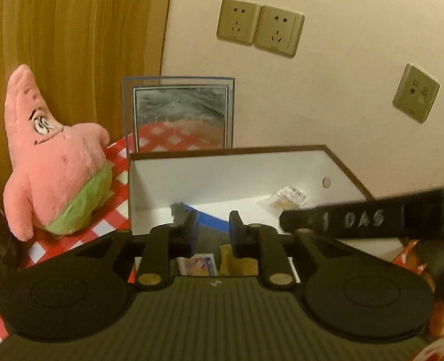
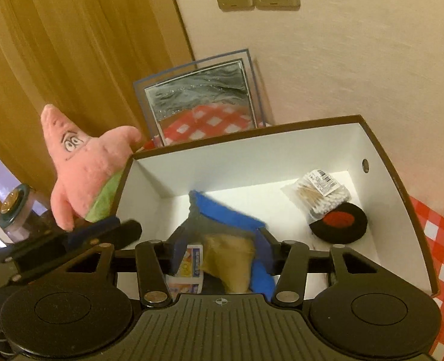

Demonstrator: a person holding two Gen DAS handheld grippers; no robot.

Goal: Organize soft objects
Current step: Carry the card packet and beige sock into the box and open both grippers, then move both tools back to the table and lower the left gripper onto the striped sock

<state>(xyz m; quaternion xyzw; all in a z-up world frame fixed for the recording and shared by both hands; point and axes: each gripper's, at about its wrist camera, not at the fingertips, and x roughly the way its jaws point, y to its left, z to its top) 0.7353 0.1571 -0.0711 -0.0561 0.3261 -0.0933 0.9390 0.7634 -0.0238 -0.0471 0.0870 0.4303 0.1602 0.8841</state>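
Hovering with jaws spread and empty, both the left gripper (image 1: 212, 231) and right gripper (image 2: 222, 249) leave the pink-and-green starfish plush toy (image 1: 56, 162) on the checkered worktop (image 1: 107, 228), outside the partly filled white cardboard box (image 2: 252, 156).

Pink star plush (image 1: 53, 162), green shorts, drawn eyes, pointed head tilted up. Stands upright on the red-checked counter (image 1: 113, 186), just left of the box (image 1: 222, 177), one arm reaching toward the box's back left corner.

Box: open top, brown outside, white inside, sits on the counter.

Blue-and-grey fabric piece (image 2: 225, 213) lies crumpled in the box, left of middle. A tan soft item (image 2: 231, 258) lies under its near end.

Black round pad with a red centre (image 2: 339, 222) lies flat near the box's right wall.
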